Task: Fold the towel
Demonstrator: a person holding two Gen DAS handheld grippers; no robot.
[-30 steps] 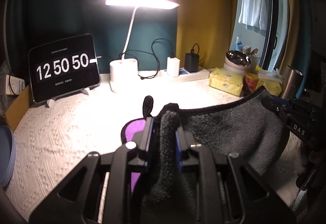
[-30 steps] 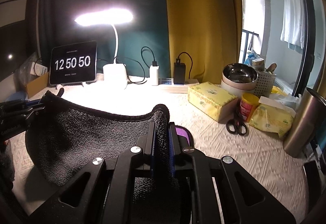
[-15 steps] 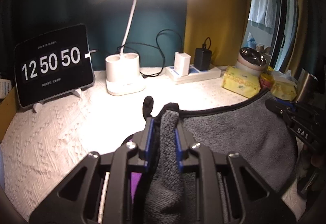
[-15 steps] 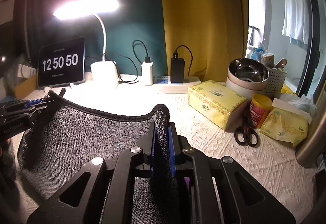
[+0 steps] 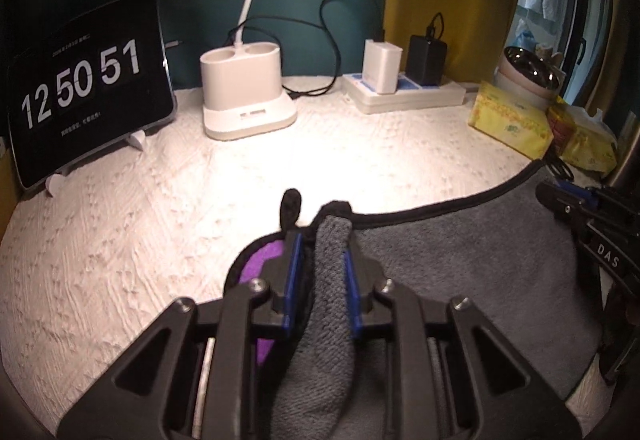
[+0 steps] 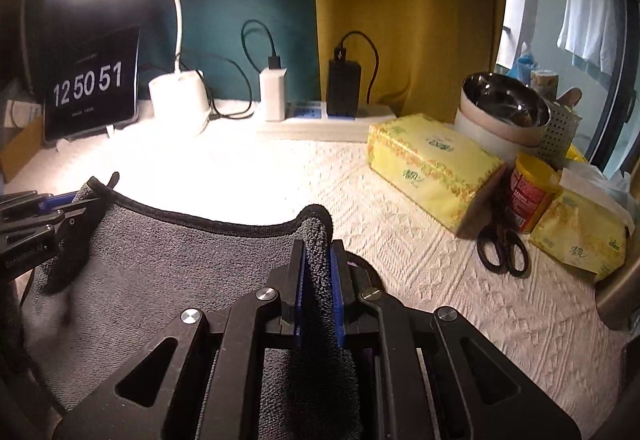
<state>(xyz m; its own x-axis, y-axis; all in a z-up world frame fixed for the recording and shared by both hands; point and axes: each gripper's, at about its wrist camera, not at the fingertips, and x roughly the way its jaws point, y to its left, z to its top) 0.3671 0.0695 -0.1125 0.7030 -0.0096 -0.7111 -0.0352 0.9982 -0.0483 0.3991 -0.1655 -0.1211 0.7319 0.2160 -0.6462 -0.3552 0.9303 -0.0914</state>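
A grey towel (image 5: 472, 264) with a dark hem and a purple underside is held stretched between my two grippers over the white textured tablecloth (image 5: 132, 224). My left gripper (image 5: 320, 252) is shut on the towel's left corner. My right gripper (image 6: 318, 260) is shut on the right corner of the towel (image 6: 160, 272). The hem sags in a curve between them. The right gripper shows at the right edge of the left wrist view (image 5: 576, 200); the left gripper shows at the left edge of the right wrist view (image 6: 60, 212).
At the back stand a tablet clock (image 5: 84, 88), a white lamp base (image 5: 244, 100) and a power strip with chargers (image 5: 404, 92). On the right are yellow tissue packs (image 6: 432, 168), scissors (image 6: 502, 248), a red-labelled can (image 6: 530, 196), a steel bowl (image 6: 504, 108) and a metal cup (image 6: 618, 292).
Both grippers have carried the towel's edge forward toward the lamp and lower to the table. The back objects look larger. Both stay shut on the towel.
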